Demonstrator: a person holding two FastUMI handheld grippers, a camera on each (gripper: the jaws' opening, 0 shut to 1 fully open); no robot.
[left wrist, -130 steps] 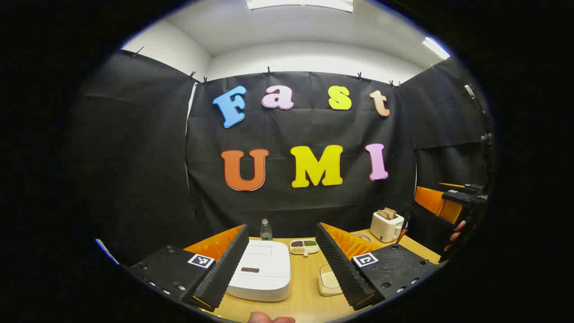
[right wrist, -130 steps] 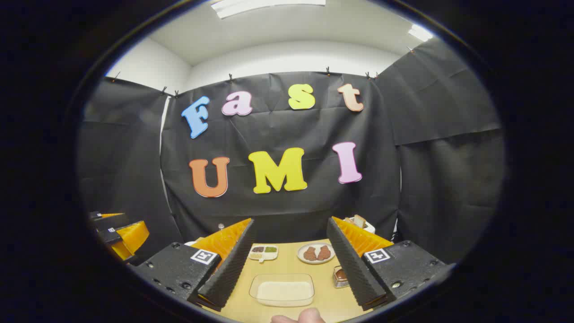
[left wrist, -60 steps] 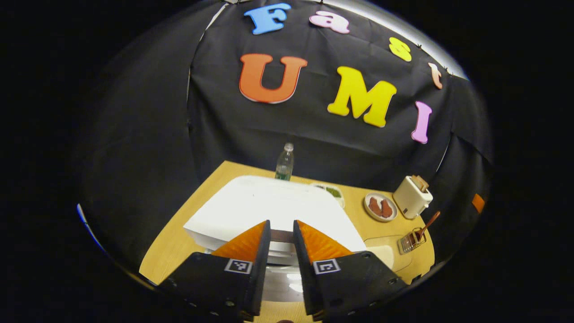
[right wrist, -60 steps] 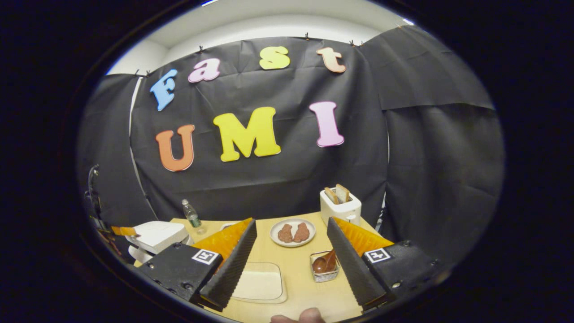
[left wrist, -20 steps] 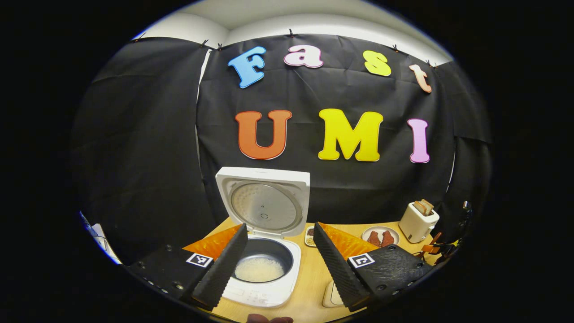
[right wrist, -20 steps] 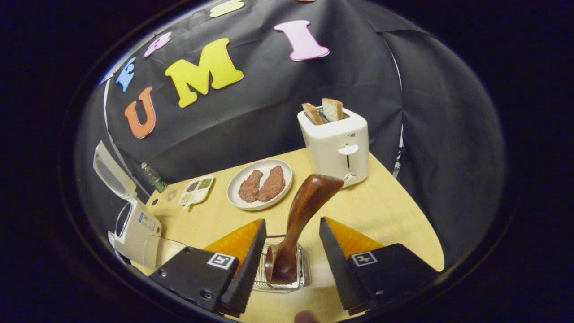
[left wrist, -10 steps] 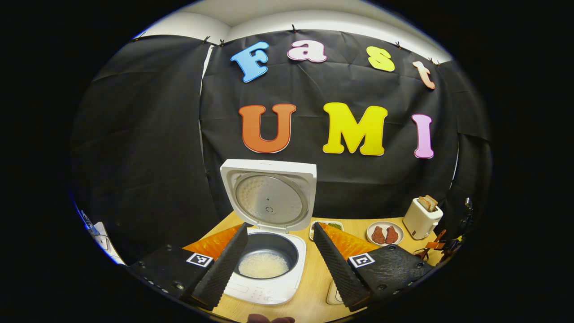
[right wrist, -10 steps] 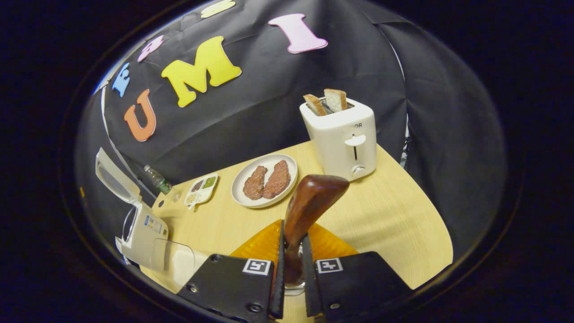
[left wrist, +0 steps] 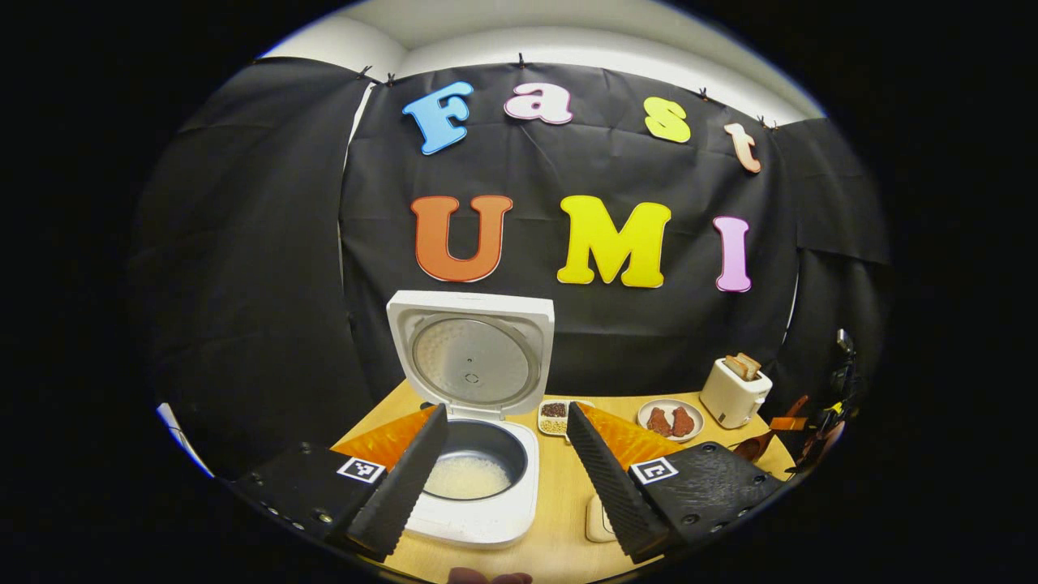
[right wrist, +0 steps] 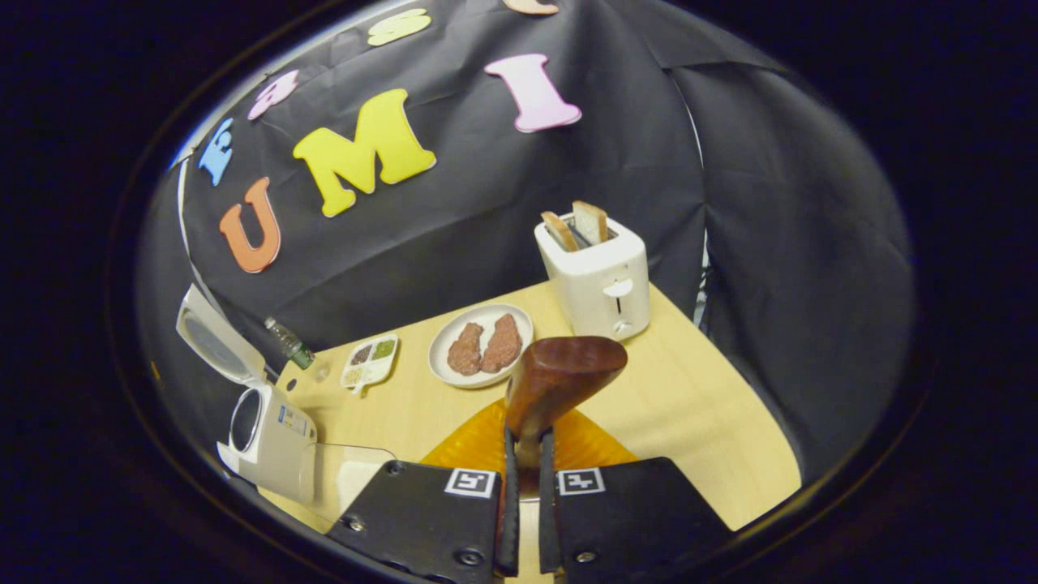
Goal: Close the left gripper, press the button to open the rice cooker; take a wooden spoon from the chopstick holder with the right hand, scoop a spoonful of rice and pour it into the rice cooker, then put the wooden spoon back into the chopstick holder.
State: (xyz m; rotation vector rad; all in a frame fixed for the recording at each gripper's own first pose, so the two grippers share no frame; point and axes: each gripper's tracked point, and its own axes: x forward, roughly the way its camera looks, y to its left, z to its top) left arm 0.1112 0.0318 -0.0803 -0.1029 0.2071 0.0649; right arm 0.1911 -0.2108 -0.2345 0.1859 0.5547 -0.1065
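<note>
The white rice cooker (left wrist: 478,503) stands open with its lid (left wrist: 470,357) upright, and white rice lies in its pot (left wrist: 466,478). My left gripper (left wrist: 503,478) hovers just in front of it, open and holding nothing. My right gripper (right wrist: 523,478) is shut on the handle of the dark wooden spoon (right wrist: 559,377), which sticks up and forward between its fingers. The spoon's bowl and the chopstick holder are hidden beneath that gripper. In the right gripper view the rice cooker (right wrist: 272,434) is at the left, with a clear rice container (right wrist: 345,478) beside it. In the left gripper view the right gripper (left wrist: 811,422) and the spoon (left wrist: 754,444) show at the far right.
A white toaster (right wrist: 600,276) with two bread slices stands at the table's back right. A plate (right wrist: 480,345) of meat patties, a divided dish (right wrist: 369,357) and a water bottle (right wrist: 285,341) stand along the back. The table's right edge (right wrist: 730,365) lies close to the toaster.
My right gripper, shut on the spoon since half a second ago, has lifted and drawn back a little with it. The left gripper stays open before the opened cooker.
</note>
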